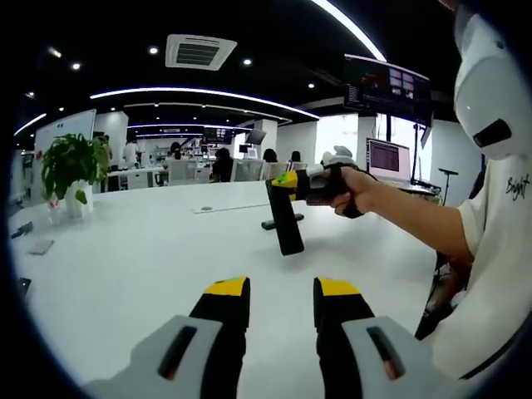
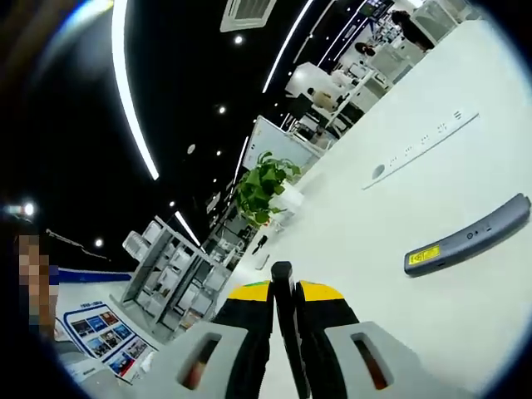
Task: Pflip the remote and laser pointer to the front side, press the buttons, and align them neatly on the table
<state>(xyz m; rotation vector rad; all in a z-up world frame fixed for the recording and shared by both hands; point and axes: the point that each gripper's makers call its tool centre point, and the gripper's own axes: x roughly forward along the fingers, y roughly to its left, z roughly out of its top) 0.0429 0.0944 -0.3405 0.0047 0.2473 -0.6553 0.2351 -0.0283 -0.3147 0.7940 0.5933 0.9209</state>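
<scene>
While the right gripper [image 2: 283, 309] is clamped on the black remote [image 1: 285, 218], holding it lifted off the white table [image 1: 125, 258] with its long body hanging down from the jaws, the left gripper [image 1: 281, 301] hovers with its jaws apart and nothing between them. To turn it well, I would roll the wrist slowly, keep the pinch firm so the slim body cannot swivel, and lower it flat, button side up. Ahead and to the right of the right jaws lies the grey laser pointer [image 2: 470, 243], so set the remote parallel just beside it.
</scene>
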